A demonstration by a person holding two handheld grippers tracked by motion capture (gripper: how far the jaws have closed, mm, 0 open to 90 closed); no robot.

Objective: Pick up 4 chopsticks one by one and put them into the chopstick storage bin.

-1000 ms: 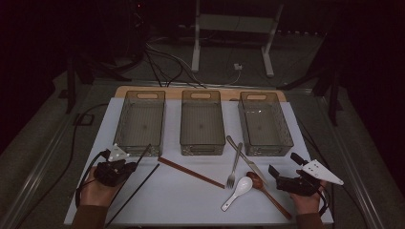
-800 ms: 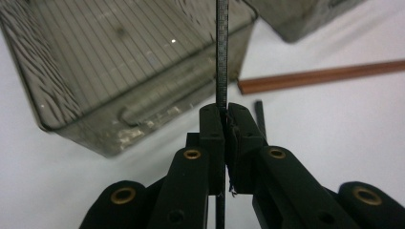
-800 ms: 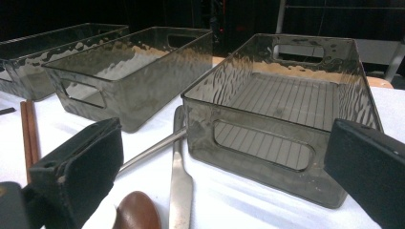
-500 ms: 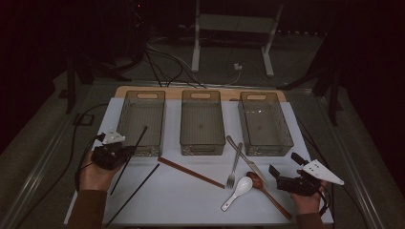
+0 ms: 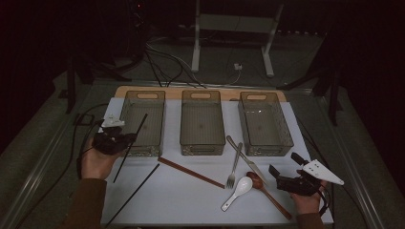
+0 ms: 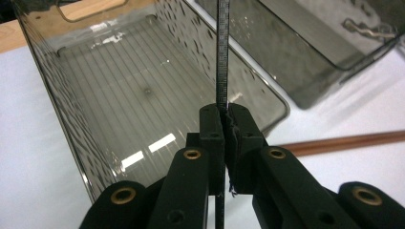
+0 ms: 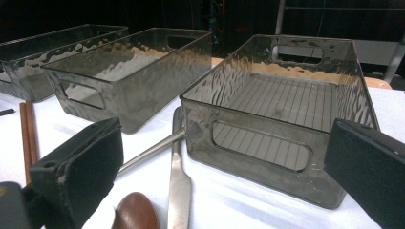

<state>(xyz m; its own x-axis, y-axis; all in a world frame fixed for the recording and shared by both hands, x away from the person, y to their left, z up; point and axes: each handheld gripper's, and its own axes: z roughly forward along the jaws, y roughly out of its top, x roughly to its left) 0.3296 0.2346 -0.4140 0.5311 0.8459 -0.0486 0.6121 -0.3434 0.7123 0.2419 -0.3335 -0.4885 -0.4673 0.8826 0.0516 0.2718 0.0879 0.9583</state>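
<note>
The left tongs (image 5: 125,141) are clamped tight on one black chopstick (image 5: 131,145). A moment ago they were low on the table (image 5: 191,200), near the front. Now they are higher and farther back, right at the near corner of the left bin (image 5: 143,119), and the stick has gone up with them. Its top end leans over that bin. In the left gripper view the stick (image 6: 222,57) runs straight up between the shut jaws, with the bin's floor (image 6: 143,90) below. So the stick looks ready to go in.

The second black chopstick (image 5: 133,193) lies flat on the table, not yet picked up. The brown chopsticks (image 5: 191,172) lie near it.

The right tongs (image 5: 282,177) have not moved. They are spread wide and hold nothing, close to the spoon (image 5: 239,191) and fork (image 5: 234,164).

The bin is long, so the stick should fit lengthwise. Its low end must clear the near wall. There is free space above the bin, and the middle bin (image 5: 202,121) sits apart from it.
</note>
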